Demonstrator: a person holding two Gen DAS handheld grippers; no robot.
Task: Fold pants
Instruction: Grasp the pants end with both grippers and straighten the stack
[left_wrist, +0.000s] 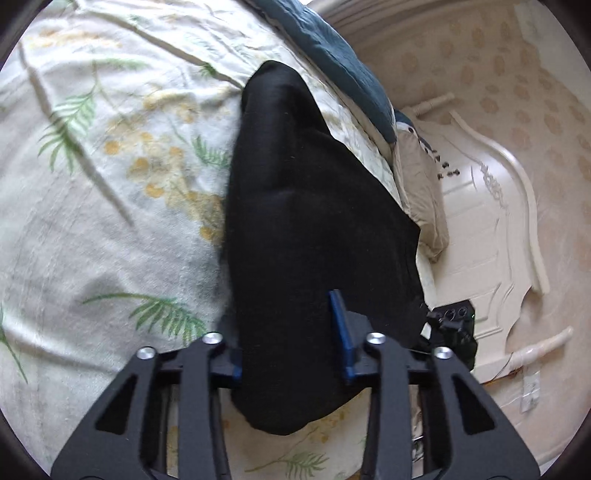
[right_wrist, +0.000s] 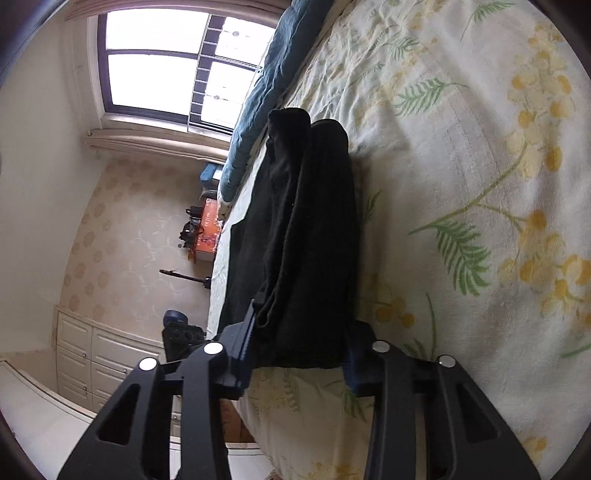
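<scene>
Left wrist: my left gripper (left_wrist: 291, 343) and right gripper (right_wrist: 295, 347) seemingly pinch the black pants (left_wrist: 310, 221), lifting an edge off the bed (left_wrist: 92, 184) to fold.

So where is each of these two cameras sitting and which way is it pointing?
Left wrist: on the left hand-held gripper, looking down along the black pants toward a cream headboard.
Right wrist: on the right hand-held gripper, looking along the pants toward a window.
Both show the pants, the floral bedspread and a blue quilt.
</scene>
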